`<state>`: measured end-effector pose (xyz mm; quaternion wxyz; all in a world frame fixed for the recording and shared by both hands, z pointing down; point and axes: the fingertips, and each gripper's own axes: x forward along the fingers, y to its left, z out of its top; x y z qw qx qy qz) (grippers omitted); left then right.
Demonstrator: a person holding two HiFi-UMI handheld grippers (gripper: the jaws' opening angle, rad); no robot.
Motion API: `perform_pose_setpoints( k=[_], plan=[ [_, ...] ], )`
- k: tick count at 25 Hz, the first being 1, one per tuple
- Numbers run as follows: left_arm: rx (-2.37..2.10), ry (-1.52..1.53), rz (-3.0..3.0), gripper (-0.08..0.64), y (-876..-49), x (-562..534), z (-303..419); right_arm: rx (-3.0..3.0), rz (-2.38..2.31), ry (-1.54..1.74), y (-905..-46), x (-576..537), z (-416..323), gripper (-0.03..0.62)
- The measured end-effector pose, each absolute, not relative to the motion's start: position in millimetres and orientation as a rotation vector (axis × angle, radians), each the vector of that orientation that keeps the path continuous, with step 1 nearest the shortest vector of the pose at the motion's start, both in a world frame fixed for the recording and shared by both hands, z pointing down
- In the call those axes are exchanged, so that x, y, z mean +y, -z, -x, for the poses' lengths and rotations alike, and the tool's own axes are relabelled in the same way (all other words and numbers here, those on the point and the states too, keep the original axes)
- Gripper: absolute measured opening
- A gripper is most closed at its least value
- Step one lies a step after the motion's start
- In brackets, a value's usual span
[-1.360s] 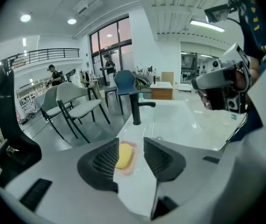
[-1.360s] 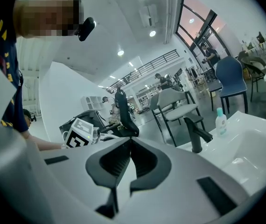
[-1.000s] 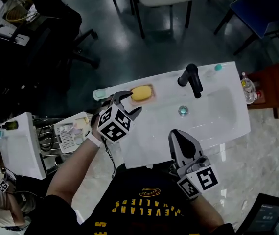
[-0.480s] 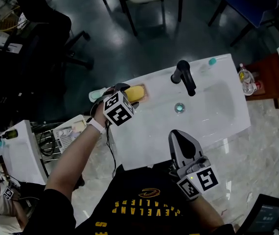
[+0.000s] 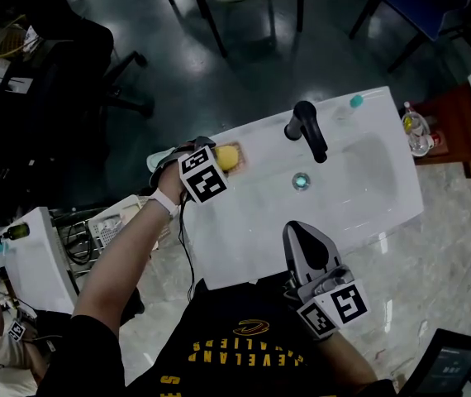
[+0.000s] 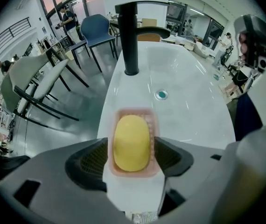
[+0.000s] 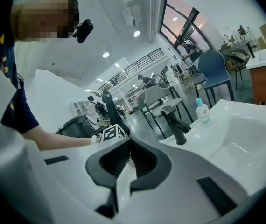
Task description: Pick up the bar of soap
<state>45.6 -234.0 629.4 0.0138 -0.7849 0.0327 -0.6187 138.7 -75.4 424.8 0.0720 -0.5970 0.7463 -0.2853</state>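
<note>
On the left gripper (image 6: 131,143), the fingers (image 6: 93,160) are opening, one on either side of the yellow bar of soap (image 6: 131,139). The soap lies in a pink soap dish (image 6: 134,114) on the white sink surface (image 6: 189,111). In the head view the marker cube (image 5: 202,174) covers most of this. The right gripper (image 7: 129,146) has its fingers together and holds nothing.

The right gripper (image 7: 129,146) fills the lower centre, its dark ribbed jaws closed together with nothing between them. Beyond it, centre right, a matte black faucet (image 7: 175,125) stands on the glossy white sink (image 7: 245,134) — a small clear teal-capped bottle (image 7: 201,111) stands just right of it.
</note>
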Motion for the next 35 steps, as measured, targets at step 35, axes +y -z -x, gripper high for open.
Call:
perform_pose_setpoints(
  k=[35],
  plan=[
    [0.206,1.786,2.293,0.267,-631.9,-250.7,-57.1,2.182,1.783,0.934,-431.4,-70.0,-147.6,0.015]
  ],
)
